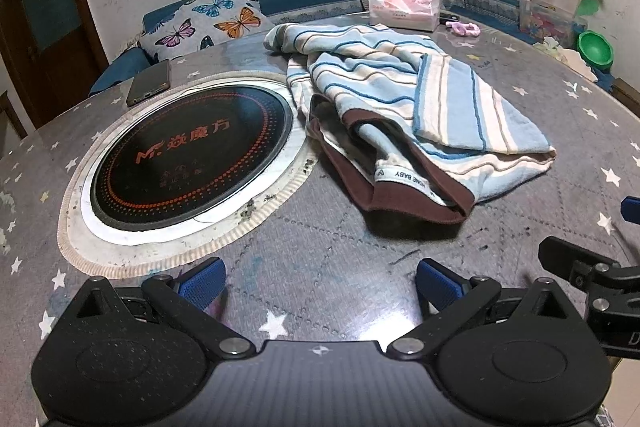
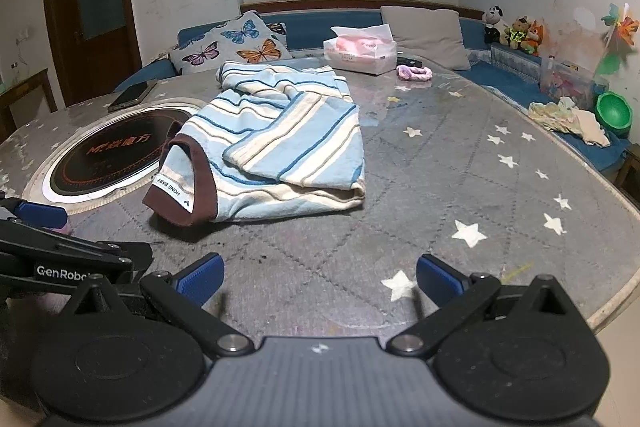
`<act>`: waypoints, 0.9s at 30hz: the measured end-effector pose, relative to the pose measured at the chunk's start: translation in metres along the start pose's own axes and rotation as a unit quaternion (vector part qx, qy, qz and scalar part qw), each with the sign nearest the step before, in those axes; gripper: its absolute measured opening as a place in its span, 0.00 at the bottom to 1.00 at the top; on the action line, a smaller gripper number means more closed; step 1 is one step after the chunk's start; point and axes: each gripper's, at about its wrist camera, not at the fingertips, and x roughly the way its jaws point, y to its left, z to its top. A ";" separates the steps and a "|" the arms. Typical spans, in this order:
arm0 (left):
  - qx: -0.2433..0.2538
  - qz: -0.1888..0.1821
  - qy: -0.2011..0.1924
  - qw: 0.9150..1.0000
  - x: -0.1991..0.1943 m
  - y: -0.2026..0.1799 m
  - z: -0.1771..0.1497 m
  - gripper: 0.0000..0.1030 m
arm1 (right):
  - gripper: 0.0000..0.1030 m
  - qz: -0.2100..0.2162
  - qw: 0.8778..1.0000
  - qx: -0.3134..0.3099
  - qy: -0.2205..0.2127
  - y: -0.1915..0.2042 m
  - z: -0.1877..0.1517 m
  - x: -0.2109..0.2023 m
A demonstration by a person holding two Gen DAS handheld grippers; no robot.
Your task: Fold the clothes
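My left gripper hovers low over the table, jaws spread wide, nothing between the blue pads. My right gripper sits beside it at the same height, also wide apart and empty; each tool shows at the edge of the other's view.

Ahead of both, apart from the pads, lies the striped garment, at 1 o'clock from the left gripper and 11 o'clock from the right. Its long axis runs away from me toward the far edge of the table. The brown-trimmed neck opening points toward me, with a white label reading "HONE BABY" visible inside it. The fabric carries light blue, cream and dark blue stripes. It is loosely bunched, with one sleeve lying folded across the body.

At 10 o'clock from the garment, a round black cooktop is set into the table, touching the garment's left edge. Beyond it rests a phone. At 12 o'clock, past the garment, stands a tissue pack, with a pink hair tie just beside it.
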 end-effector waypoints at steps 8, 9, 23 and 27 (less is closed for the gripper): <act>-0.001 0.002 0.002 1.000 0.004 0.001 0.004 1.00 | 1.00 0.001 1.000 0.003 0.002 -0.001 0.003 0.004; -0.001 0.003 0.002 1.000 0.005 0.001 0.005 1.00 | 1.00 0.001 1.000 0.005 0.002 -0.002 0.003 0.005; -0.005 0.012 0.005 1.000 0.016 0.007 0.017 1.00 | 1.00 0.005 1.000 0.002 0.010 -0.001 0.014 0.021; -0.006 0.013 0.006 1.000 0.020 0.010 0.023 1.00 | 1.00 0.006 1.000 0.000 0.013 0.000 0.019 0.028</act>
